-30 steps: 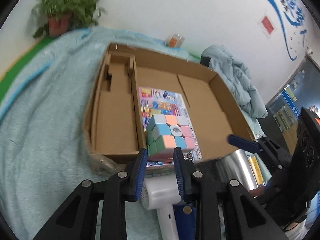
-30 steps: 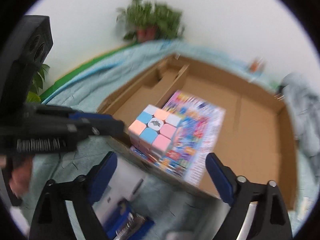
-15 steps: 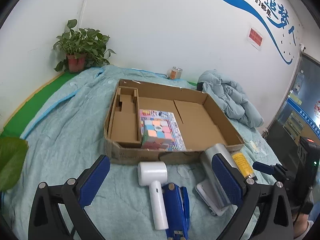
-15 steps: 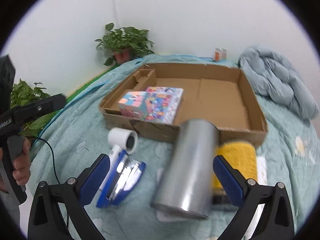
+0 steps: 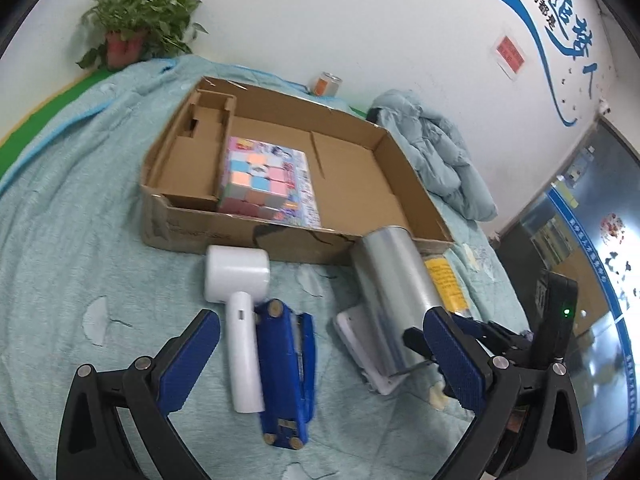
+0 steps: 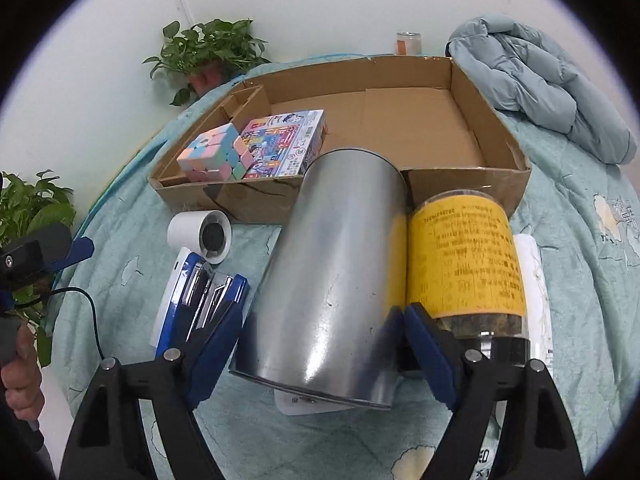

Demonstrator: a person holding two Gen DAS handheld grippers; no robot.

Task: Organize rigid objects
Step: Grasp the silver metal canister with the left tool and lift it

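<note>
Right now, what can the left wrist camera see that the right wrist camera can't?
Only the left wrist view shows the blue wall lettering and the white dryer's handle lying full length.

Only the right wrist view shows the dryer's round vent and a hand at the left edge.

Both show the cardboard box, the pastel cube, the silver can, the yellow-labelled jar, the blue stapler.
</note>
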